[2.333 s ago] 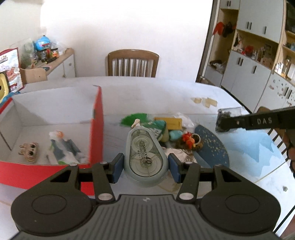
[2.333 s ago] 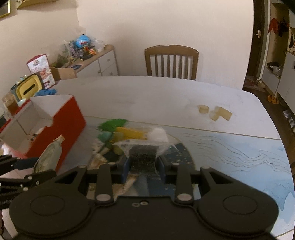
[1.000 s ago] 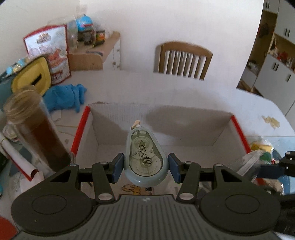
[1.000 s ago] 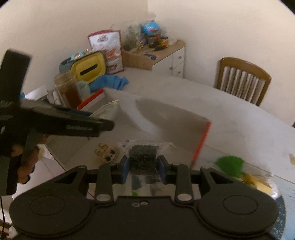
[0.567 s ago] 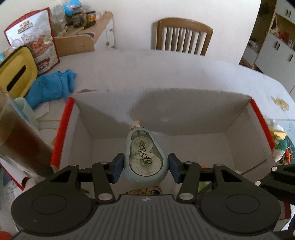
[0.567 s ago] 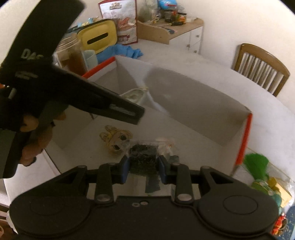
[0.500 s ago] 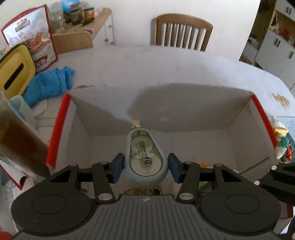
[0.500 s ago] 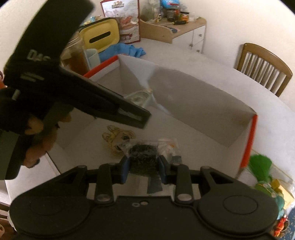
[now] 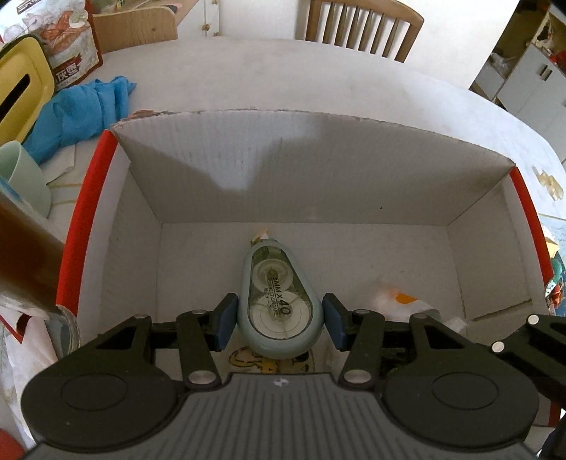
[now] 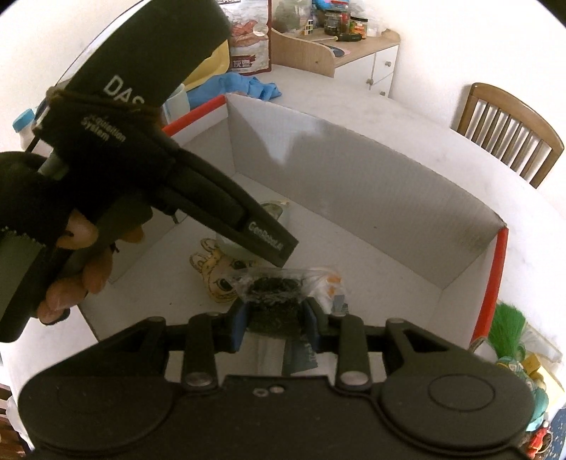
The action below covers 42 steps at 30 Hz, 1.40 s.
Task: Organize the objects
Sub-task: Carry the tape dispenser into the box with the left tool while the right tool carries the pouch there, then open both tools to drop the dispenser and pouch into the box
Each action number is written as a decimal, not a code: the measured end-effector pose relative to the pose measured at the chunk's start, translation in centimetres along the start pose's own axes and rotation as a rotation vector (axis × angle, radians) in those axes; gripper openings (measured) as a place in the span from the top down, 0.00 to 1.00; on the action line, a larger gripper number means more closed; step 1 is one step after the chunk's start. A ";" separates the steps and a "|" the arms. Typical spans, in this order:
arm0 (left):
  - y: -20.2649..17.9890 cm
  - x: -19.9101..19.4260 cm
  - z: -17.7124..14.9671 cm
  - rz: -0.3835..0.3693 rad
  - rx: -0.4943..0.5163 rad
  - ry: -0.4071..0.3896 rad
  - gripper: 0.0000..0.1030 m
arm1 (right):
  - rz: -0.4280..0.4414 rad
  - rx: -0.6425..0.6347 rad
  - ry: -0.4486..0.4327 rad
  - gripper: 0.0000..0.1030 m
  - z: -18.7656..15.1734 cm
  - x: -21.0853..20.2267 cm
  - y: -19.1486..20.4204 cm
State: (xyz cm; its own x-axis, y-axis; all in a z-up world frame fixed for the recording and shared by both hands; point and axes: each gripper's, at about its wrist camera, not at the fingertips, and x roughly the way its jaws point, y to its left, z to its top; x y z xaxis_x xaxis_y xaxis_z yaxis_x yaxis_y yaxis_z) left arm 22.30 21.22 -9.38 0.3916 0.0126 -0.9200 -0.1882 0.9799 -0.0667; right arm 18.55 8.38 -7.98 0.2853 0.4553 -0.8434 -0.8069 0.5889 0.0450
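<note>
A white cardboard box (image 9: 318, 159) with red edges lies open below both grippers. My left gripper (image 9: 279, 322) is shut on a pale blue correction tape (image 9: 279, 293), which hangs nose-down just above the box floor. My right gripper (image 10: 274, 325) has a clear bag of dark bits (image 10: 272, 290) between its blue pads; the jaws are opening, and the pads still touch the bag. A gloved hand (image 10: 70, 240) holds the left tool at the left of the right wrist view. A yellow cartoon-face toy (image 10: 215, 279) and a white packet with orange (image 9: 396, 297) lie in the box.
Left of the box stand a brown jar (image 9: 24, 254), a pale green cup (image 9: 24, 180), a yellow container (image 9: 17, 88) and a blue cloth (image 9: 81, 109). A green fluffy item (image 10: 509, 325) and other small objects lie right of the box. A wooden chair (image 9: 357, 28) stands behind the table.
Both grippers carried their objects from the pile to the box and sank into it. The right jaws stand slightly wider, and the bag's top has slumped forward.
</note>
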 end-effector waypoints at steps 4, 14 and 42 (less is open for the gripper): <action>-0.2 -0.1 -0.1 0.005 0.005 0.001 0.50 | 0.005 0.010 -0.001 0.60 -0.2 -0.3 -0.2; 0.1 -1.8 -0.6 -0.014 -0.042 -0.043 0.32 | 0.026 0.037 -0.042 0.44 -1.0 -2.0 -0.9; -9.4 -13.4 -4.6 -0.034 0.034 -0.370 0.27 | 0.012 0.217 -0.315 0.29 -7.2 -16.2 -7.9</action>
State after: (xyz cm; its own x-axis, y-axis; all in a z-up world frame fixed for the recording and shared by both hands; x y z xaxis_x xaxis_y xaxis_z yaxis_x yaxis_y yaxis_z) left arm 14.74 10.90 1.78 0.6972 0.0446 -0.7155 -0.1418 0.9869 -0.0766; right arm 16.60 -8.41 1.45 0.4483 0.6263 -0.6378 -0.6927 0.6943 0.1949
